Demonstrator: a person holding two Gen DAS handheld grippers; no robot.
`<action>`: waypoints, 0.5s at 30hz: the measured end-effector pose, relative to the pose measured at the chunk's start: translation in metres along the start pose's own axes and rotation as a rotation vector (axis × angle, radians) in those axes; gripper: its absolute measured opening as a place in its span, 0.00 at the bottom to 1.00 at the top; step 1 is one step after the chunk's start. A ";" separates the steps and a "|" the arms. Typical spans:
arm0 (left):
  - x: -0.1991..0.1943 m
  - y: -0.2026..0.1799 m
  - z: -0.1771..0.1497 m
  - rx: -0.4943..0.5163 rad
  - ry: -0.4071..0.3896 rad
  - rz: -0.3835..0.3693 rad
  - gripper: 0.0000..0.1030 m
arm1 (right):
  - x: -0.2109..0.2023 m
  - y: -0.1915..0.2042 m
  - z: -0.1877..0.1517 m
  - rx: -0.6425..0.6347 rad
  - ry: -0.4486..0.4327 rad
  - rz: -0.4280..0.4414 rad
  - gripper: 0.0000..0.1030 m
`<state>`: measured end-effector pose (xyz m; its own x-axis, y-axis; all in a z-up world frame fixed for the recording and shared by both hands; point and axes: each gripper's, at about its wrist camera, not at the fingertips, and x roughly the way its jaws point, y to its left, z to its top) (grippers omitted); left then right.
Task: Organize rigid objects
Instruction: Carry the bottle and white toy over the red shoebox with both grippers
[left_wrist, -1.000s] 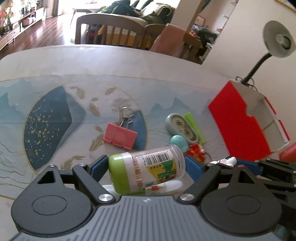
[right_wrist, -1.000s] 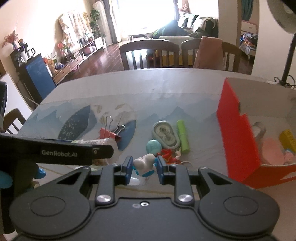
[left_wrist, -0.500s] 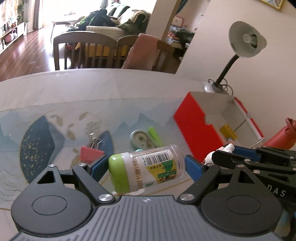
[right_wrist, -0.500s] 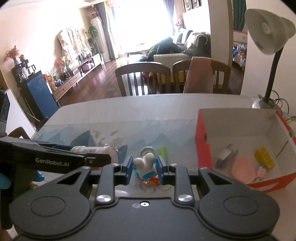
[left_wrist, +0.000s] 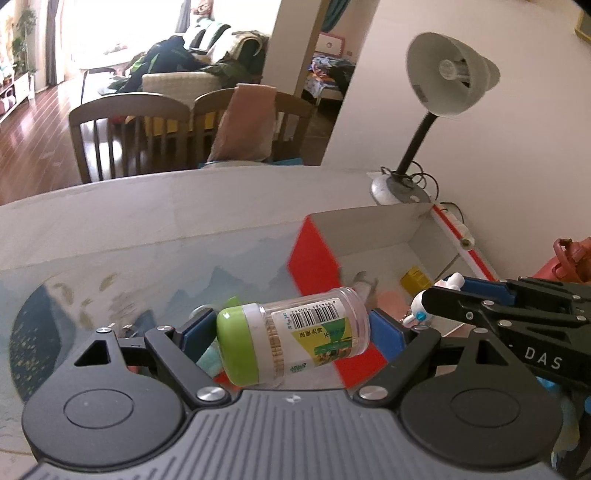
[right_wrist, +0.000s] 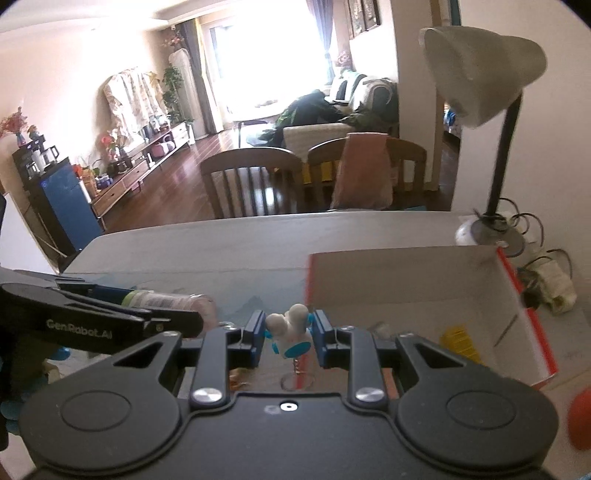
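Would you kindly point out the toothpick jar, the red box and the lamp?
toothpick jar (left_wrist: 317, 332): left wrist view, on its label.
red box (left_wrist: 314, 254): left wrist view, on its red outer wall.
lamp (right_wrist: 480, 70): right wrist view, on its shade.

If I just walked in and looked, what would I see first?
Probably the clear jar with the green lid, lying sideways between the left gripper's blue pads. Next, the small white and blue figure pinched in the right gripper, in front of the red box under the grey lamp.
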<state>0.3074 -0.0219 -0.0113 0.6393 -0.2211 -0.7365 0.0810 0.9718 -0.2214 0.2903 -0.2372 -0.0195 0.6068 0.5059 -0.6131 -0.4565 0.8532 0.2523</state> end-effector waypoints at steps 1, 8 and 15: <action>0.004 -0.007 0.003 0.001 0.002 0.000 0.86 | 0.001 -0.009 0.001 0.003 0.000 -0.004 0.25; 0.039 -0.052 0.022 0.031 0.022 -0.005 0.86 | 0.012 -0.061 0.002 0.014 0.016 -0.036 0.25; 0.082 -0.088 0.036 0.072 0.057 0.022 0.86 | 0.030 -0.107 -0.004 0.043 0.043 -0.072 0.25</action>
<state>0.3809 -0.1224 -0.0293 0.5971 -0.2019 -0.7764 0.1236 0.9794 -0.1597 0.3543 -0.3137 -0.0677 0.6080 0.4376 -0.6625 -0.3837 0.8924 0.2374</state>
